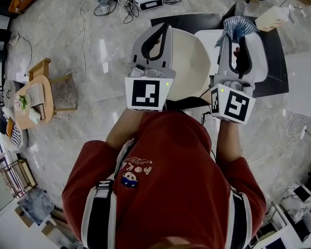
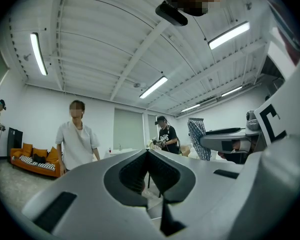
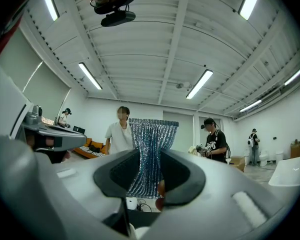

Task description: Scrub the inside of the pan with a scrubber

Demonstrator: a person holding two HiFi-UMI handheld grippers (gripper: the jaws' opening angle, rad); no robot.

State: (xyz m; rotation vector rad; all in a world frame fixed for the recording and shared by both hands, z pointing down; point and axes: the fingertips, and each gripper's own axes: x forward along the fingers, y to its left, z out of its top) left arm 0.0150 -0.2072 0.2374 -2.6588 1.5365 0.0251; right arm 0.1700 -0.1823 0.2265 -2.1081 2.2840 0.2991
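Observation:
In the head view a wide white pan (image 1: 193, 61) lies below and between my two raised grippers, with a dark handle (image 1: 189, 104) at its near side. My right gripper (image 1: 237, 38) is shut on a glittery blue scrubber (image 1: 239, 27). In the right gripper view the scrubber (image 3: 152, 134) stands pinched between the jaws of the right gripper (image 3: 149, 156), fanning out above them. My left gripper (image 1: 163, 29) is shut with nothing in it. The left gripper view shows its jaws meeting at the tip of the left gripper (image 2: 148, 152). Both grippers point upward, away from the pan.
The pan rests on a black surface (image 1: 273, 51). A white box (image 1: 305, 82) stands to the right and a beige container (image 1: 273, 17) at the back. A small wooden table (image 1: 37, 95) and floor cables (image 1: 119, 4) are on the left. Several people (image 2: 77, 141) stand ahead.

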